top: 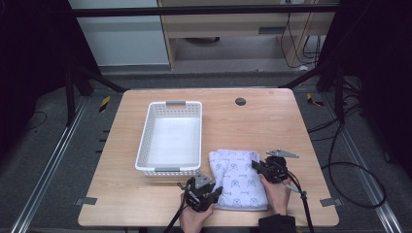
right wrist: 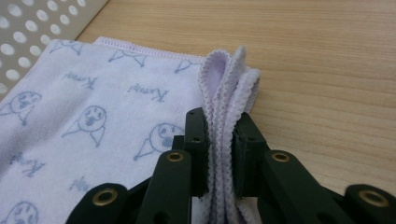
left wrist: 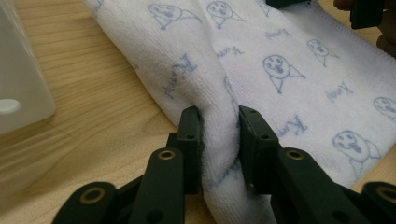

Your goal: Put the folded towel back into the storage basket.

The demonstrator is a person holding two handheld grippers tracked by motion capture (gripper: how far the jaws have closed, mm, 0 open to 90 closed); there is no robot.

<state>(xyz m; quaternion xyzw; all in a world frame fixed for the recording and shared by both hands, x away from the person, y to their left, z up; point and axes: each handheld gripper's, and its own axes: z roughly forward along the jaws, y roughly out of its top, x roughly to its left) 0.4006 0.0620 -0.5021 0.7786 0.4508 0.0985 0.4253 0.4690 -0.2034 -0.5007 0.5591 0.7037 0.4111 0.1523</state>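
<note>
A folded white towel (top: 238, 178) with blue printed faces lies on the wooden table (top: 272, 121) near its front edge, right of a white basket. My left gripper (top: 214, 191) is shut on the towel's (left wrist: 261, 70) near left fold, a thick ridge of cloth pinched between its jaws (left wrist: 219, 140). My right gripper (top: 260, 169) is shut on the towel's (right wrist: 93, 116) right edge, where several stitched layers stand up between the jaws (right wrist: 219, 140). A hand holds each gripper from the table's front.
An empty white perforated basket (top: 145, 141) stands left of the towel, its corner close to the left gripper (left wrist: 18, 93). A dark round grommet (top: 240, 101) sits near the table's far edge. Bare wood lies right of the towel.
</note>
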